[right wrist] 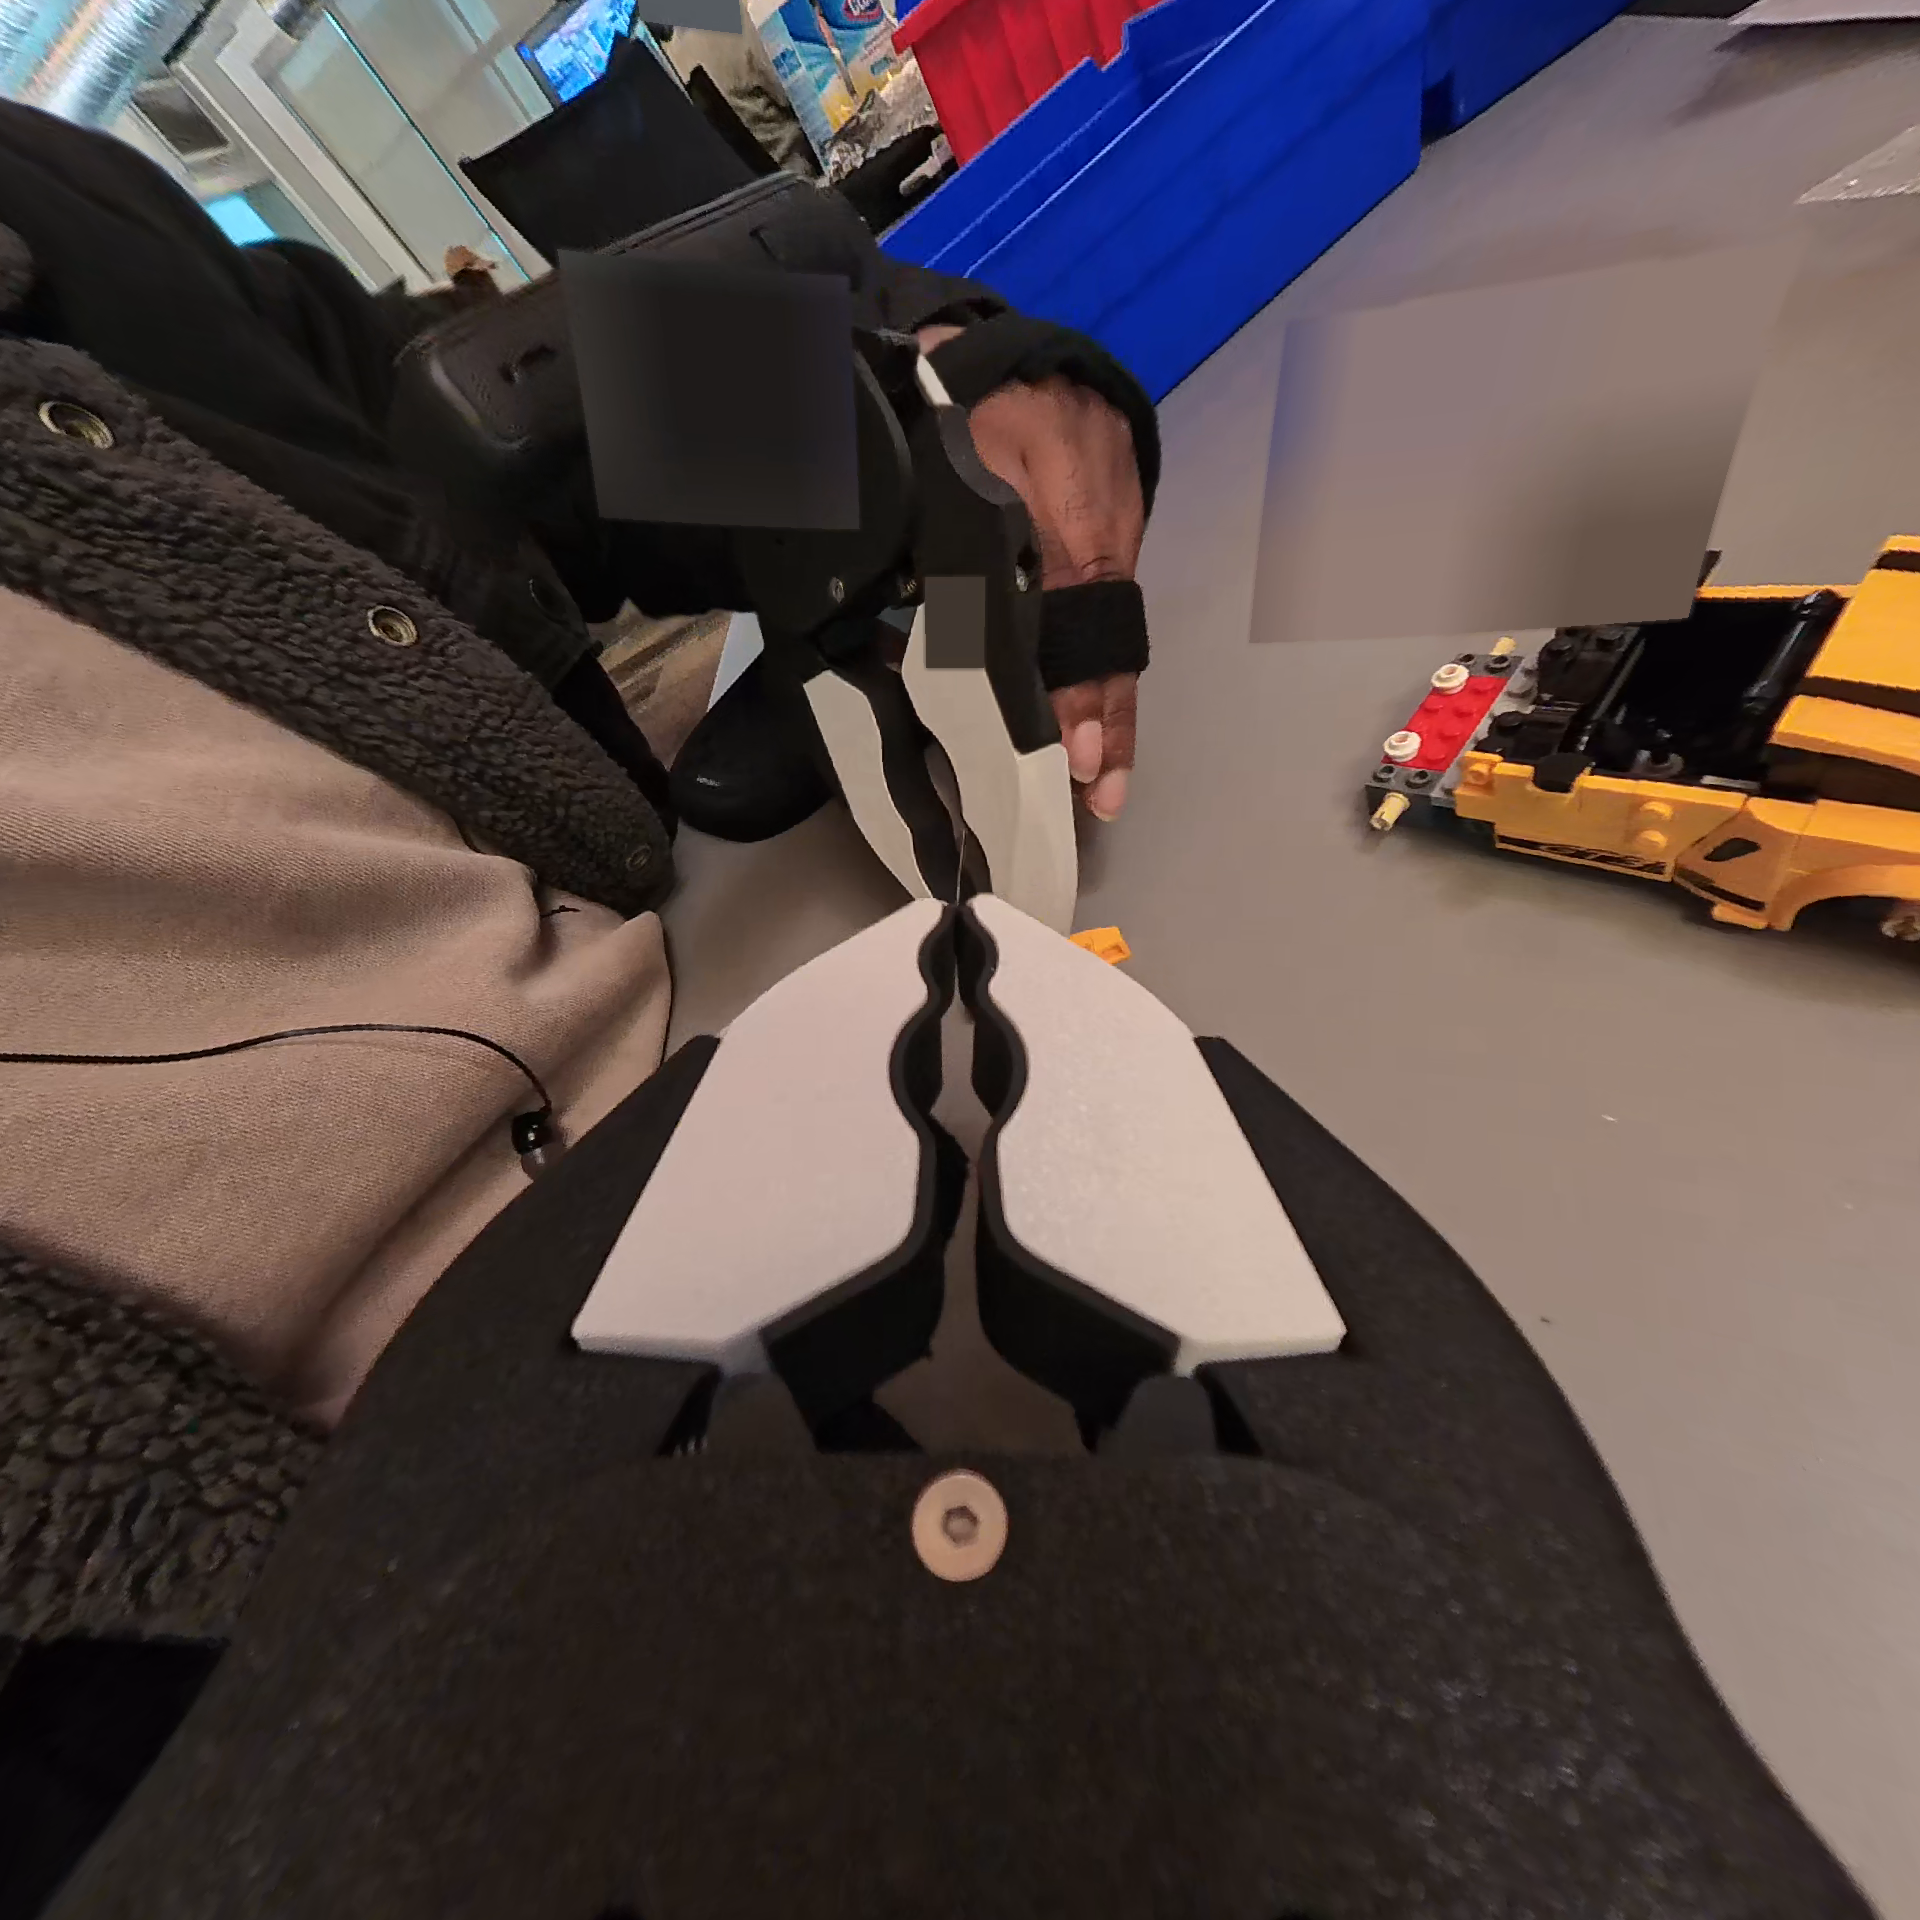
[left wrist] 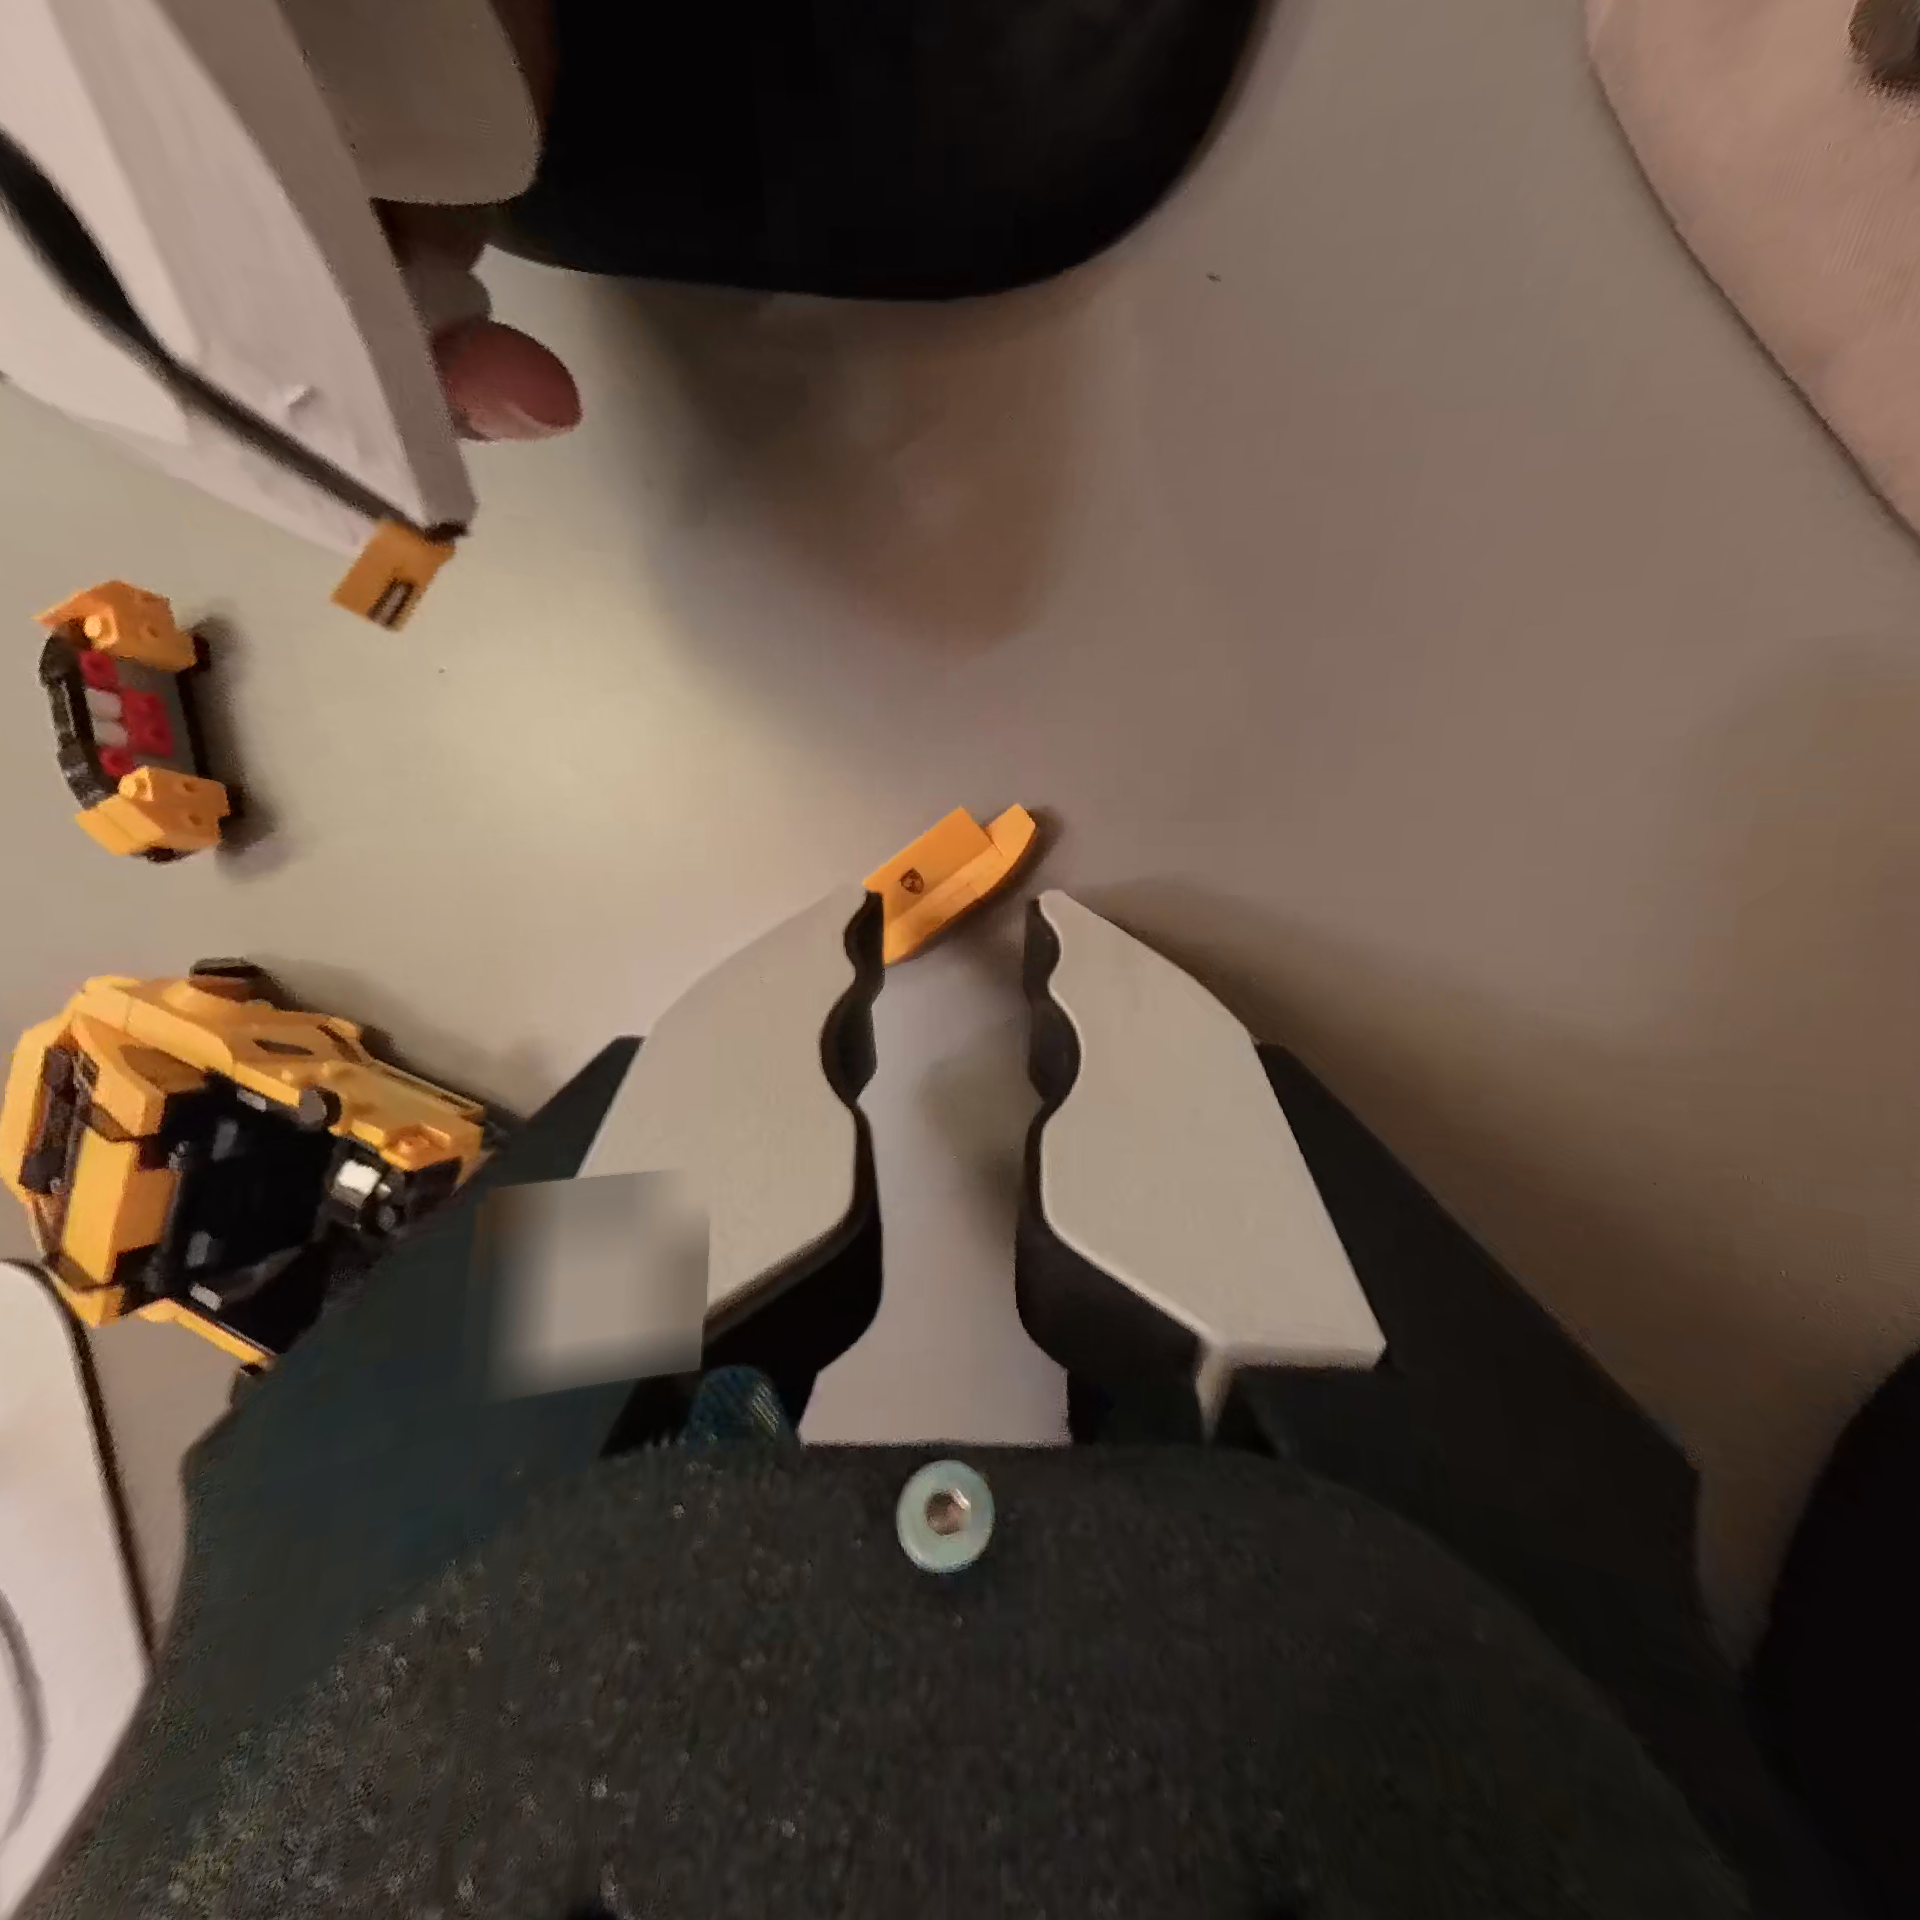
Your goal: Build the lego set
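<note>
My left gripper is open just above the grey table. A small orange curved slope piece lies on the table against the tip of its left finger. My right gripper comes in from the upper left of the left wrist view, shut on a small orange piece at its tip. In the right wrist view its jaws stand almost closed and that piece is hidden. An orange bit shows beside the tips. The yellow-and-black car stands to the side. A small orange, black and red sub-assembly lies apart.
Blue bins and a red bin stand at the table's far edge. The person's dark fleece and tan jacket fill the left of the right wrist view. A white object sits near the car. About 9 cm separates my left fingertips from my right.
</note>
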